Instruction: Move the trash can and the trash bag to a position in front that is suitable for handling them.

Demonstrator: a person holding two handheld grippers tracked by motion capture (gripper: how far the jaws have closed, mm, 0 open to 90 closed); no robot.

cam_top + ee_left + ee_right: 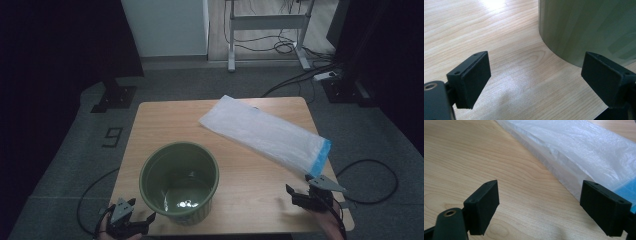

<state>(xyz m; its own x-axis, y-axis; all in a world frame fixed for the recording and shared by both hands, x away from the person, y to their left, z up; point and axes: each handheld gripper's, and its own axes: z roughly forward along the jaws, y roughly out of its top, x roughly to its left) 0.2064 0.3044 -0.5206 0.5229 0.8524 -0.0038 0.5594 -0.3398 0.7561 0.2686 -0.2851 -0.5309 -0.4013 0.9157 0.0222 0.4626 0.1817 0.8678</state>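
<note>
A green ribbed bin (179,182) stands open on the wooden table (150,120), near its front left. A flat white plastic bag with a blue end (265,134) lies diagonally across the right half. My left gripper (131,222) rests at the front left corner, open, just left of the bin's base; the bin wall (586,27) rises beyond its jaws. My right gripper (304,192) is open at the front right, just below the bag's blue end. The bag's edge (564,152) runs ahead of its right jaw. Nothing sits between either pair of jaws.
The table is small, with edges close on every side. Black cables (370,180) trail on the grey carpet at the right. A white desk frame (265,30) and more cables stand behind. A dark stand base (114,97) sits on the floor at the back left.
</note>
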